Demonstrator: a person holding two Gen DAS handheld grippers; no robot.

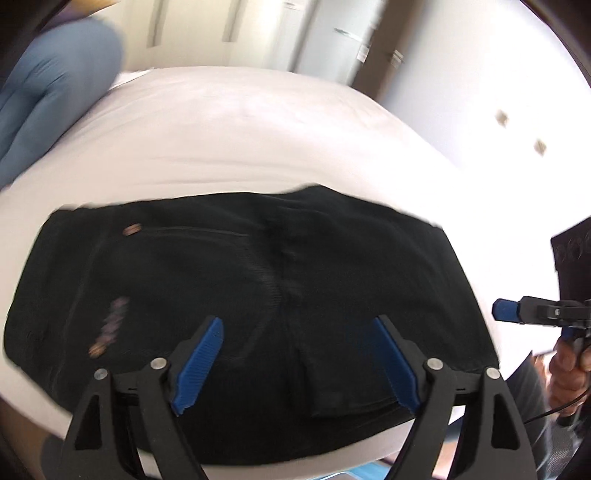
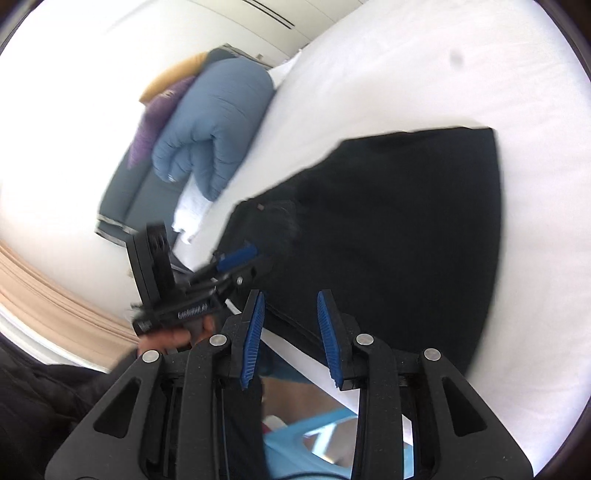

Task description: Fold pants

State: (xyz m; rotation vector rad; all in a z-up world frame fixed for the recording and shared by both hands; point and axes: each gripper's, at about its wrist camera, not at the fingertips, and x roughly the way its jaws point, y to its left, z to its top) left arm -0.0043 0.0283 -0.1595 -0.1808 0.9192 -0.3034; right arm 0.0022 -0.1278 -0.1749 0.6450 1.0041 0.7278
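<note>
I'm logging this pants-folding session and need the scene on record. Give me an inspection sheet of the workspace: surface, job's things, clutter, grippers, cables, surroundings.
Surface: white bed sheet, smooth.
Job's things: black pants lying in a flat folded block near the bed's front edge.
Clutter: blue puffy bedding with purple and mustard items at the bed's side; white towel beside it.
Grippers: left gripper open above the pants, holding nothing; right gripper open over the pants' near edge, holding nothing.
Cables: thin black cable below the right hand.
Surroundings: white wardrobe doors; light-blue object below the bed edge.
</note>
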